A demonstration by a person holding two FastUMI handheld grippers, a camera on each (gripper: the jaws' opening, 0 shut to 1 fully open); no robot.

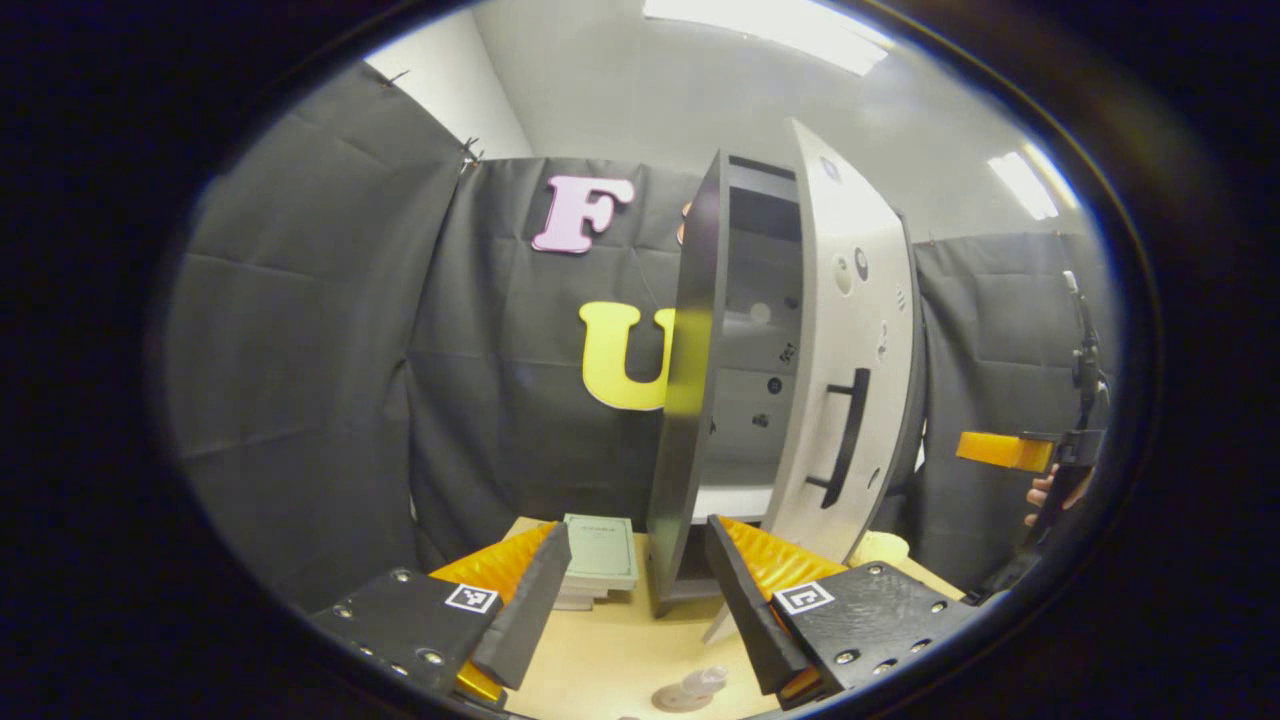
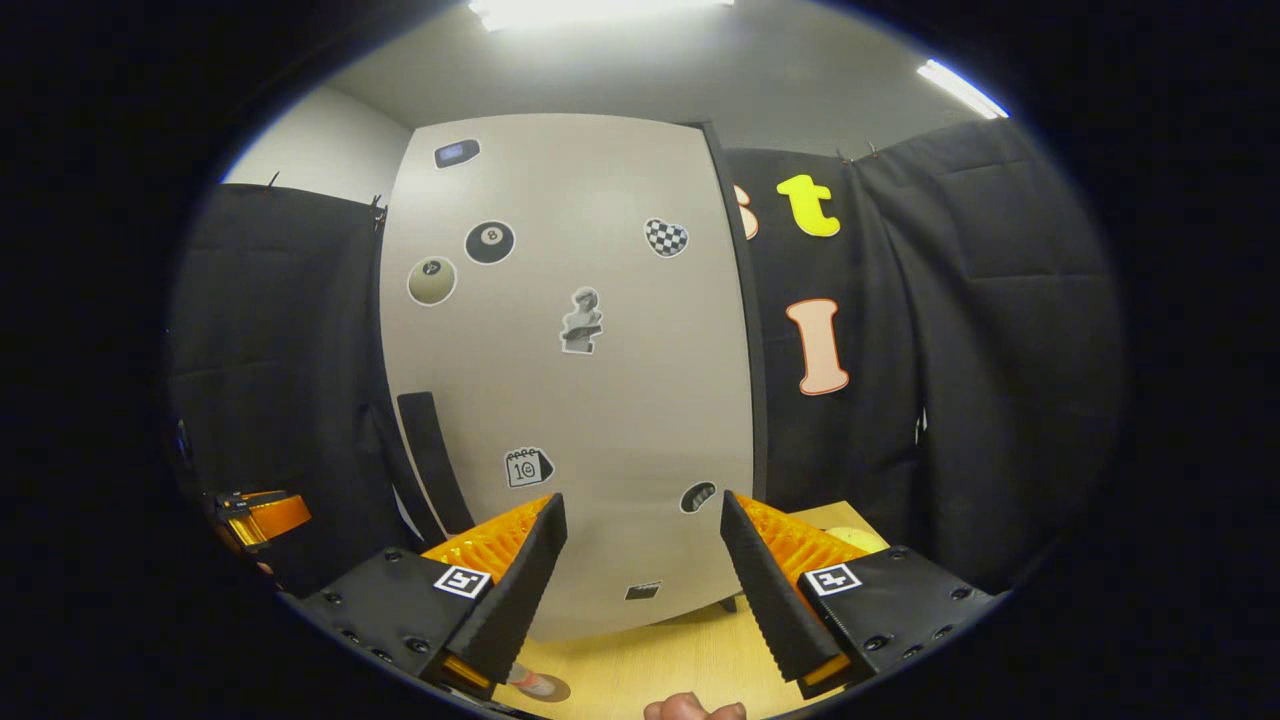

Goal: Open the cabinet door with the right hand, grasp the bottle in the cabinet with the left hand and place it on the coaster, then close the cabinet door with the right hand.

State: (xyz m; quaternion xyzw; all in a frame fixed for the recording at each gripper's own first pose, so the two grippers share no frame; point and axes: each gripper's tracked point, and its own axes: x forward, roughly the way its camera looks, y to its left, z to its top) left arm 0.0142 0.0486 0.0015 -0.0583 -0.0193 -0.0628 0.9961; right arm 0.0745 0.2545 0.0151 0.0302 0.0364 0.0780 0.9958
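Observation:
The dark cabinet (image 1: pixel 690 400) stands on the table with its white door (image 1: pixel 850 350) partly open. The door carries a black handle (image 1: pixel 848 435), and shelves show in the gap. In the right gripper view the stickered door face (image 2: pixel 570 400) stands just ahead, its handle (image 2: pixel 435 460) at lower left. My left gripper (image 1: pixel 637 540) is open, with nothing between its fingers. My right gripper (image 2: pixel 642 508) is open too, apart from the door. A small clear bottle (image 1: pixel 702 683) sits on a round coaster (image 1: pixel 668 699) near the table's front edge. Bottle (image 2: pixel 527 681) and coaster (image 2: pixel 553 689) also lie under my right gripper.
A stack of books (image 1: pixel 598 555) lies left of the cabinet on the wooden table (image 1: pixel 610 650). A pale yellow object (image 1: pixel 882 547) sits behind the door's foot. A hand holds the right gripper (image 1: pixel 1000 450) right of the door. The left gripper (image 2: pixel 255 515) shows left of the door.

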